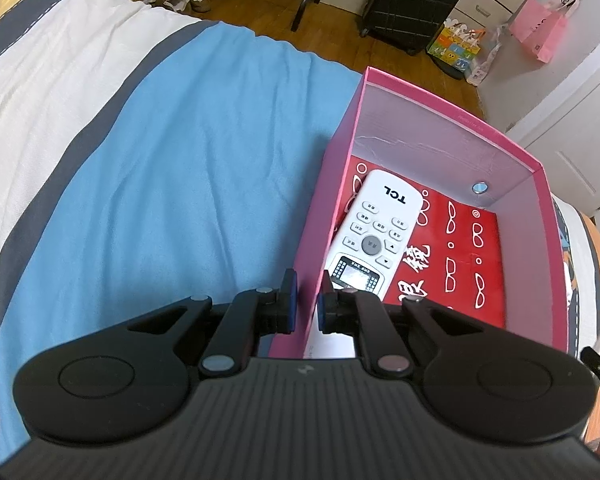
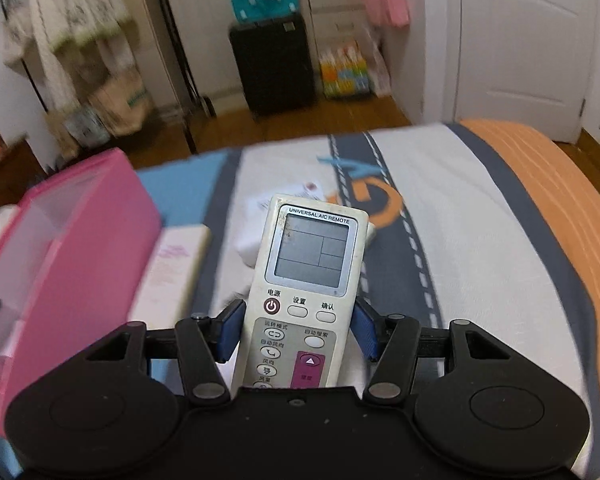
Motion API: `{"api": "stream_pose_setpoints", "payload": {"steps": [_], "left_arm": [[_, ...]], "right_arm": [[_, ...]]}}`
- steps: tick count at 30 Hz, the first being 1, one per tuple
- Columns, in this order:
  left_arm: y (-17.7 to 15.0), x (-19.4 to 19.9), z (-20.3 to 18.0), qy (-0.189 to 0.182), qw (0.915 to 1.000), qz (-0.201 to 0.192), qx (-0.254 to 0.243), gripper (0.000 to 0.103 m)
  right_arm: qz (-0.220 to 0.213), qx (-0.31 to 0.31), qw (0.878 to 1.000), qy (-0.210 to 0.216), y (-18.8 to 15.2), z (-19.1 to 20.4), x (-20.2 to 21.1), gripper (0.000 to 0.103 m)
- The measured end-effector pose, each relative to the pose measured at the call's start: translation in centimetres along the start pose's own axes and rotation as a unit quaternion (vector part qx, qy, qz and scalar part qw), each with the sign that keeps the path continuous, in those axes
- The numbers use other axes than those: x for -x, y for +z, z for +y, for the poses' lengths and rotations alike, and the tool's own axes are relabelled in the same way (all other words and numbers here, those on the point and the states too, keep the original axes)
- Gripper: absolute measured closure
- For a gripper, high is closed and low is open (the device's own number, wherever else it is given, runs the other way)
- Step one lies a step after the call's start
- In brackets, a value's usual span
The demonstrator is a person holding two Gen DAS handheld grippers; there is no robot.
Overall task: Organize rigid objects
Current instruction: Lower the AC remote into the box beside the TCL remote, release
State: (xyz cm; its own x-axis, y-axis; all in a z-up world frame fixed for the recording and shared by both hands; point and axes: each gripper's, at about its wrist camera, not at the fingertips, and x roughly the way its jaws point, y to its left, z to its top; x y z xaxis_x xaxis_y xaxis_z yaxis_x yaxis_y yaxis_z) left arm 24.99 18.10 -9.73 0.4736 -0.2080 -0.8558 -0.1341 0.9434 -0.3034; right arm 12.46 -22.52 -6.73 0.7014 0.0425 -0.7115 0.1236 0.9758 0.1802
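Item held: cream-white rectangular plastic air-conditioner remote with a grey display window point(image 2: 306, 288), lettered "UNIVERSAL A/C REMOTE", carried above the bed with the striped blue, white, grey and orange cover point(image 2: 480, 240). The right claw point(image 2: 298, 334) is clamped across its narrow sides at the button section, just below the display, blue pads point(image 2: 230, 330) bearing on both edges; the screen end projects forward, the lower end runs back out of sight under the claw body. Handling, as judged: light, stiff, hard-shelled, smooth enough on the sides to slip if the grip slackens; the display is the weak part, so the side-edge hold near mid-length suits it and keeps pressure off screen and buttons. Destination item: open pink cardboard box with a red printed floor point(image 1: 536, 216), standing on the bed to the left of the held remote. Already inside: white plastic remote marked "TCL" point(image 1: 374, 228), lying flat, face up, along the left wall. The left claw point(image 1: 306, 306) straddles the near-left wall of the box, one finger outside and one inside; a narrow gap shows at each pad, so whether it pinches the wall cannot be told. Free red floor lies to the right of the TCL remote. Also on the bed just beside the box: a pale flat rectangular object with pink print point(image 2: 172, 272), identity unclear.
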Motion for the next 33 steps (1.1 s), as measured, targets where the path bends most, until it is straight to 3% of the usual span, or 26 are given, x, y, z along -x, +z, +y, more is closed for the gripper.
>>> {"api": "stream_pose_setpoints", "payload": {"steps": [4, 8, 12, 15, 17, 22, 24, 27, 31, 33], "left_arm": [[-0.1, 0.0, -0.2, 0.004, 1.0, -0.001, -0.003, 0.094], [-0.1, 0.0, -0.4, 0.006, 1.0, -0.001, -0.001, 0.095], [-0.1, -0.1, -0.2, 0.004, 1.0, -0.001, 0.002, 0.094], [-0.1, -0.1, -0.2, 0.003, 1.0, -0.001, 0.001, 0.095], [-0.1, -0.1, -0.1, 0.002, 1.0, -0.001, 0.001, 0.094], [-0.1, -0.1, 0.1, -0.005, 1.0, -0.002, 0.003, 0.094], [-0.2, 0.0, 0.3, -0.008, 1.0, -0.002, 0.003, 0.094], [-0.3, 0.0, 0.2, -0.008, 0.9999, -0.005, -0.002, 0.094], [-0.3, -0.1, 0.2, -0.012, 0.9999, -0.004, -0.003, 0.094], [-0.3, 0.0, 0.3, -0.016, 0.9998, -0.005, -0.004, 0.093]], "right_arm": [[-0.041, 0.005, 0.998, 0.043, -0.1, 1.7, 2.7, 0.041], [-0.074, 0.014, 0.989, 0.13, 1.3, 4.4, 5.9, 0.041], [-0.052, 0.045, 0.969, 0.239, 2.1, 10.0, 6.8, 0.041], [-0.019, 0.078, 0.96, 0.27, 2.2, 14.7, 5.5, 0.041], [0.008, 0.102, 0.959, 0.265, 2.4, 17.4, 3.8, 0.041], [0.122, 0.102, 0.97, 0.185, 3.9, 21.6, -3.4, 0.041], [0.125, 0.111, 0.971, 0.169, 4.5, 22.6, -5.8, 0.041], [0.081, 0.187, 0.972, 0.116, 4.7, 24.7, -7.9, 0.041], [0.13, 0.133, 0.98, 0.077, 5.9, 24.1, -11.2, 0.043], [0.141, 0.143, 0.979, 0.036, 5.7, 24.3, -12.4, 0.043]]}}
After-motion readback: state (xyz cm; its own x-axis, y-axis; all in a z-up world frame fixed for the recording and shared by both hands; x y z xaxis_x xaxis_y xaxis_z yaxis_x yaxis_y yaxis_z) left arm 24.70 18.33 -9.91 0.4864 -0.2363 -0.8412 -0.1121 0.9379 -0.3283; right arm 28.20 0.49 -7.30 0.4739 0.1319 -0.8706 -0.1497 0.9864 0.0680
